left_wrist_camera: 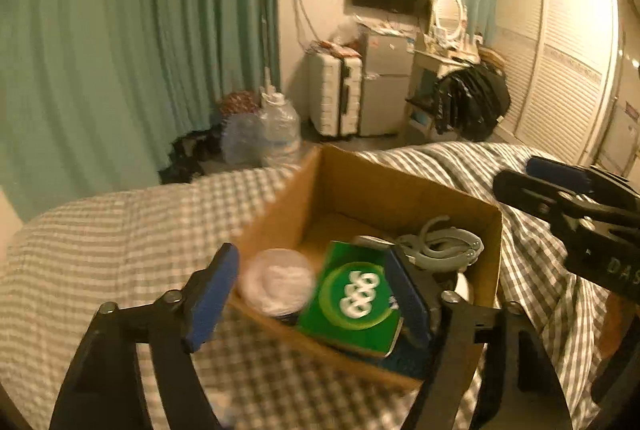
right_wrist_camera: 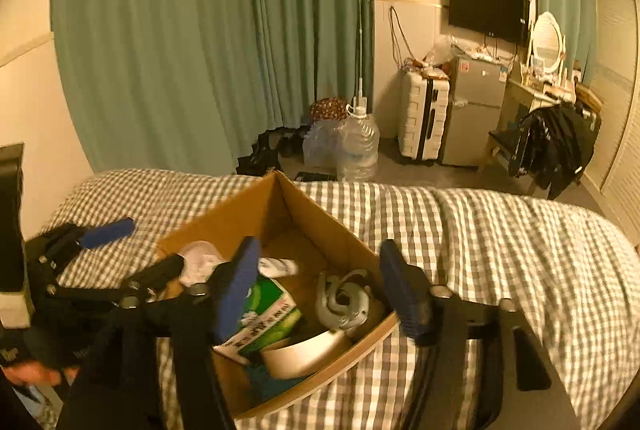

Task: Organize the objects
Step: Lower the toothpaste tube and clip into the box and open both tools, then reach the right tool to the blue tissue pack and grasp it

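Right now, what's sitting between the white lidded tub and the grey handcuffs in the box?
The green packet lies between the tub and the handcuffs, seen in the left wrist view.

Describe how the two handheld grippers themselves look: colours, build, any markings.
Both are alike: black linkage arms joined by silver bolts, each ending in two flat fingers faced with blue pads. The left gripper and right gripper share this build. White lettering reading "DAS" marks the right gripper's black body in the left wrist view.

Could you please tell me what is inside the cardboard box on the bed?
Inside the cardboard box lie a green packet, a clear lidded tub, grey handcuffs and a white curved piece. Something blue under the packet is mostly covered.
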